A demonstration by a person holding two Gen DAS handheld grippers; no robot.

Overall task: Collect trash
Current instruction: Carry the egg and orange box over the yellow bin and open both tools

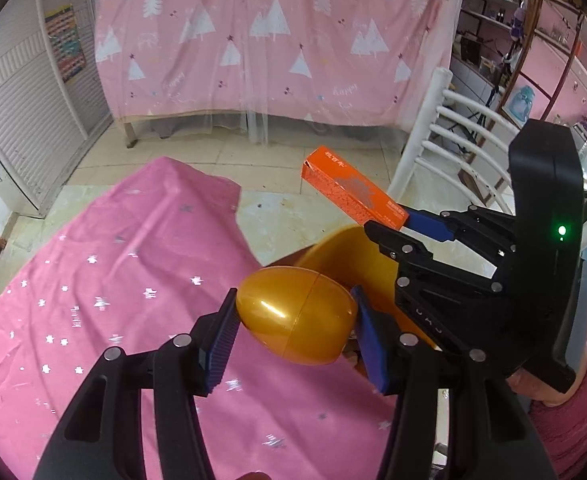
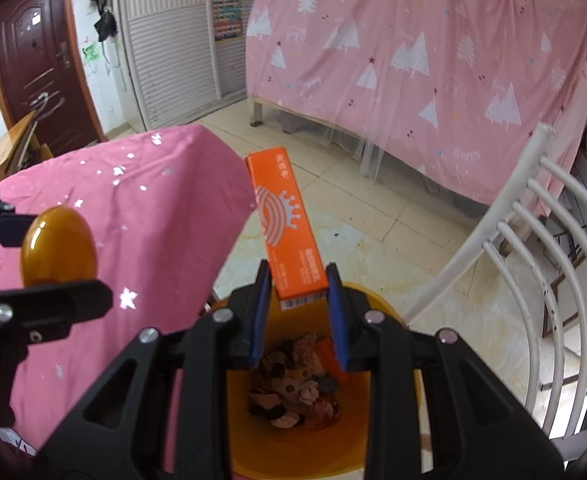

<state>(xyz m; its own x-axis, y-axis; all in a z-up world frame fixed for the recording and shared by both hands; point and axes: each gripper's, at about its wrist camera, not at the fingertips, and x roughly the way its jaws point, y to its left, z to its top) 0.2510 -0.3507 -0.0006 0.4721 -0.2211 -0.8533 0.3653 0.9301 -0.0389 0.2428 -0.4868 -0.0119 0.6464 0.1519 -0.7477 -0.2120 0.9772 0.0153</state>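
Bin (image 2: 377, 420): in the right wrist view we see only the inner wall and the far rim; the near rim is behind the right claw (image 2: 298, 280), and the bottom edge of the picture cuts the base. In the left wrist view we see only a curve of rim (image 1: 333, 240) behind the golden egg (image 1: 295, 314).

Bin contents (image 2: 297, 392): a crumpled heap; we cannot tell the single items apart.

Orange box (image 2: 283, 216): the small print is too fine for us to read.

Counter (image 1: 93, 280): cut off by the left edge; we see only the pink cloth.

Chair (image 2: 525, 248): seat and legs out of frame.

Person (image 1: 565, 392): we see only a pink sleeve, at the edge.
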